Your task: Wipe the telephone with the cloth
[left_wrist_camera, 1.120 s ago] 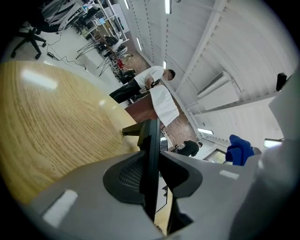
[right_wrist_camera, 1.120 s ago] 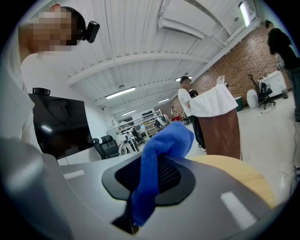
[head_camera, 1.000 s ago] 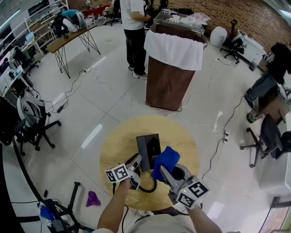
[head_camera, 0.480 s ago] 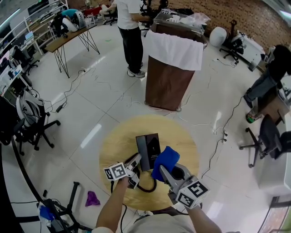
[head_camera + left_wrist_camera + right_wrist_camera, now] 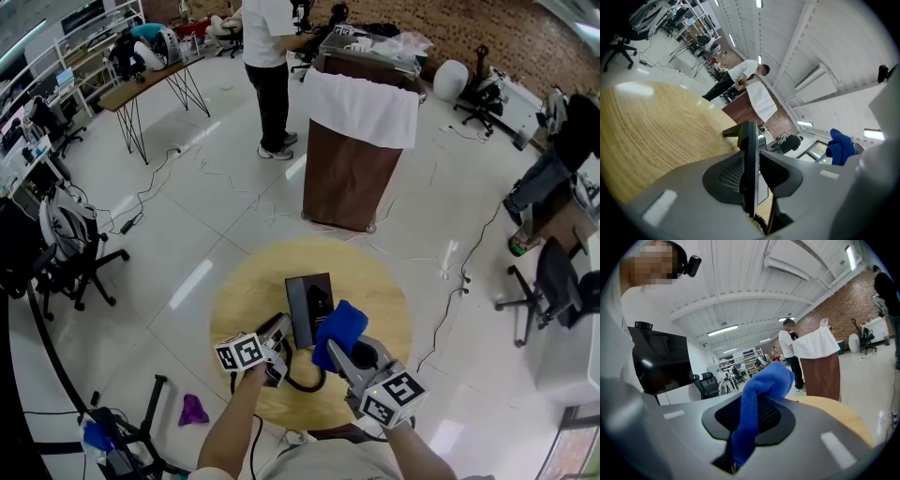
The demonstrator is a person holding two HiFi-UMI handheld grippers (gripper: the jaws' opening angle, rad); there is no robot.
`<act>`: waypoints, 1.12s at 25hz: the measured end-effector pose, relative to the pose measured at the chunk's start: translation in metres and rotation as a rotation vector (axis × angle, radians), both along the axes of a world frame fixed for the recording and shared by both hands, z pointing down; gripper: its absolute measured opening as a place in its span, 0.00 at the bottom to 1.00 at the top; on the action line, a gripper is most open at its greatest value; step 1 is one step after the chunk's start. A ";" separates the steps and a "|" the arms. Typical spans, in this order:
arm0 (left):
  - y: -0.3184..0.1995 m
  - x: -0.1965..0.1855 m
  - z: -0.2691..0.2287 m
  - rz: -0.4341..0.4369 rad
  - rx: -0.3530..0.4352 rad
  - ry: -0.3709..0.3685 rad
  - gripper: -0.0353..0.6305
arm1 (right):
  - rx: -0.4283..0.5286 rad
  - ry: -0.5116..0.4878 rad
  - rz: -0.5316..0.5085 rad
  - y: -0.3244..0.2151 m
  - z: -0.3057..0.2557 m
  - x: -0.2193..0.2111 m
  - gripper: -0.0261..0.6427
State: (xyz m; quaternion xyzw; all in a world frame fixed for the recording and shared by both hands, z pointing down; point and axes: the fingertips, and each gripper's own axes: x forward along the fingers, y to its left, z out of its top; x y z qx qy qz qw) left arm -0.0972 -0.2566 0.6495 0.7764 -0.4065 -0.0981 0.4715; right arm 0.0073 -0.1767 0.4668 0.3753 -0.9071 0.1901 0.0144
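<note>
Right hand-held gripper (image 5: 333, 350) pinching cloth (image 5: 343, 322), telephone (image 5: 307, 300) beside

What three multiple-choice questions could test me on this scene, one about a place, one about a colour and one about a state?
1. Where does the telephone stand?
A. on the floor
B. on the round wooden table
C. on an office chair

2. What colour is the cloth?
A. red
B. white
C. blue

3. What is the right gripper doing?
A. it is clamped on the cloth
B. it is open and empty
C. it is holding a cup

Answers:
1 B: the head view shows the black telephone standing on the round wooden table.
2 C: the head view and the right gripper view both show it bright blue.
3 A: the right gripper view shows the cloth pinched between its jaws.
</note>
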 end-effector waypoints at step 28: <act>0.181 0.014 -0.236 0.017 0.654 -0.337 0.11 | 0.312 0.226 -0.002 0.116 -0.063 -0.030 0.13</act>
